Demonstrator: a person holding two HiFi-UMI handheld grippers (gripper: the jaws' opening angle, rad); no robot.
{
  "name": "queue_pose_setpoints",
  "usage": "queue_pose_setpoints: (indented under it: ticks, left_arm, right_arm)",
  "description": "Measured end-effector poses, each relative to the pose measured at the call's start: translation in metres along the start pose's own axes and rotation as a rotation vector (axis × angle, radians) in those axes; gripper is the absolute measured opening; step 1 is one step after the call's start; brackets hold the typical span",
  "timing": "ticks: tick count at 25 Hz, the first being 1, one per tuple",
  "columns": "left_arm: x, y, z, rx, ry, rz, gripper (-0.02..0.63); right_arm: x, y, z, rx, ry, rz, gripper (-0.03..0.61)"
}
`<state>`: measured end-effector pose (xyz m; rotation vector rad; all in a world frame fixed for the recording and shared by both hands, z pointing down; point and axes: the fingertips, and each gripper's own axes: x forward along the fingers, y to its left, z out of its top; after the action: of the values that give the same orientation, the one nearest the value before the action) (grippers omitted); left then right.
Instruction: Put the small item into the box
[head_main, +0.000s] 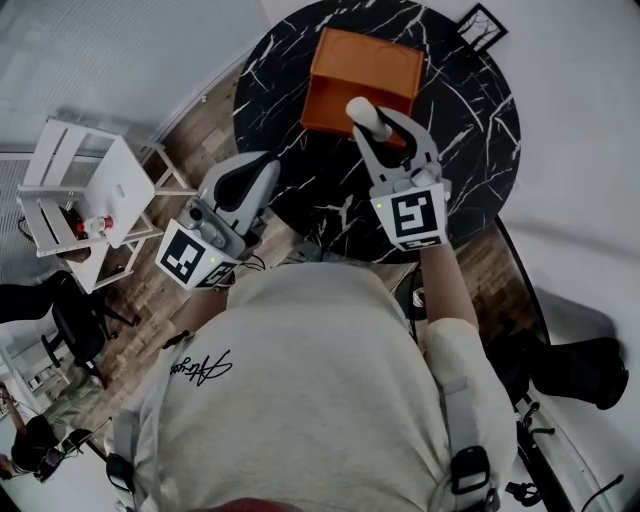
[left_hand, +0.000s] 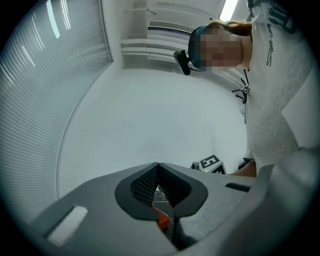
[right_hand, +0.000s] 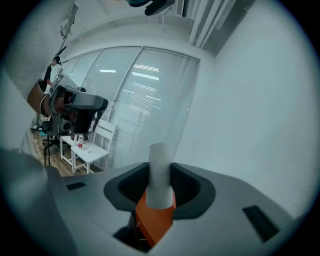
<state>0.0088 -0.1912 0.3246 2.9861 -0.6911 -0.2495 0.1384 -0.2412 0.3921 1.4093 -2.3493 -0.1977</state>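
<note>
Two jaws of your right gripper (right_hand: 160, 187) clamp the white cylinder (right_hand: 160, 172), standing wide around it; your left gripper (left_hand: 159, 186) is closed and empty. The orange box (head_main: 362, 75) sits just beyond the right fingertips, so this looks like the carry step. Next, centre over it, lower, release.

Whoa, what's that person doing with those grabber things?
A person holds a gripper in each hand at a black table. The right gripper grips a small white item at the near edge of the orange box, not dropped in yet. The left gripper is shut and empty, off to the side.
</note>
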Motion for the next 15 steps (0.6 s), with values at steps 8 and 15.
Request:
queue_pose_setpoints:
  ticks: [8,15]
  left_arm:
    - [-0.006,0.007,-0.003,-0.001,0.009,0.022,0.003]
    - [-0.006,0.008,-0.001,0.000,0.005,0.028,0.003]
  right_arm:
    - [0.019,-0.006,-0.015,-0.045,0.011,-0.001,0.135]
    - [0.033,-0.010,-0.037,-0.049,0.056,-0.001,0.136]
